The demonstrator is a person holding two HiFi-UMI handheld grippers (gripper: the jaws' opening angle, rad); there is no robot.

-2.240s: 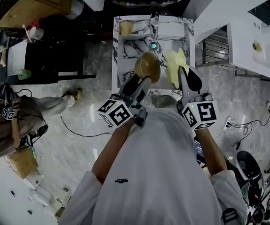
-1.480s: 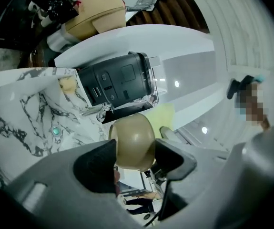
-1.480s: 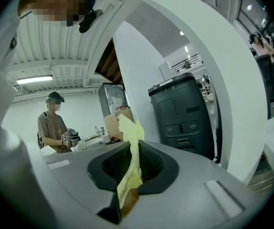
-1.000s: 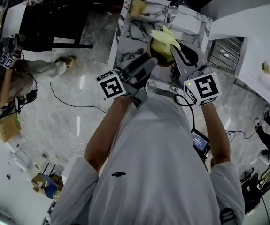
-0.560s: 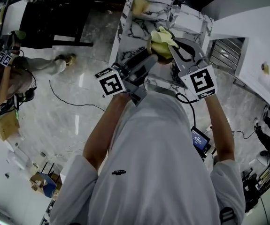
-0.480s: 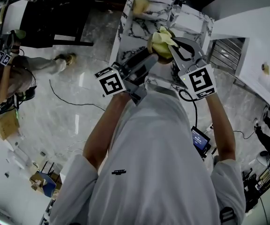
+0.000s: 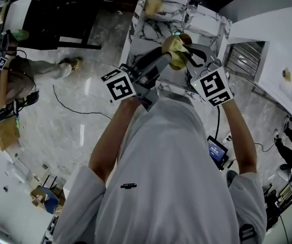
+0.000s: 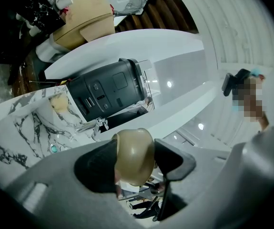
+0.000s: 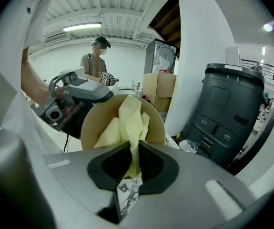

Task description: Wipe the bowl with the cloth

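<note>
Step in hand, as I judge it: wiping the inside of the bowl point(image 9: 91, 124).

Left tongs point(image 8: 136, 163) stand wide, clamped across the bowl's outer wall. Their jaws have just closed a touch tighter on it.

Right tongs point(image 9: 132, 156) are almost together, pinching the yellow cloth point(image 9: 129, 121) by one end. The loose bulk of the cloth lies inside the bowl, against its inner wall. These tongs sit right at the bowl's mouth, facing in.

The table point(image 7: 143, 32) is below the bowl, which looks lifted clear of it.

To do it well:
- Hold the left grip firm so the bowl cannot twist.
- Press the cloth flat to the wall and sweep round rim, then base.
- Let only cloth, never the hard tips, meet the bowl.
</note>
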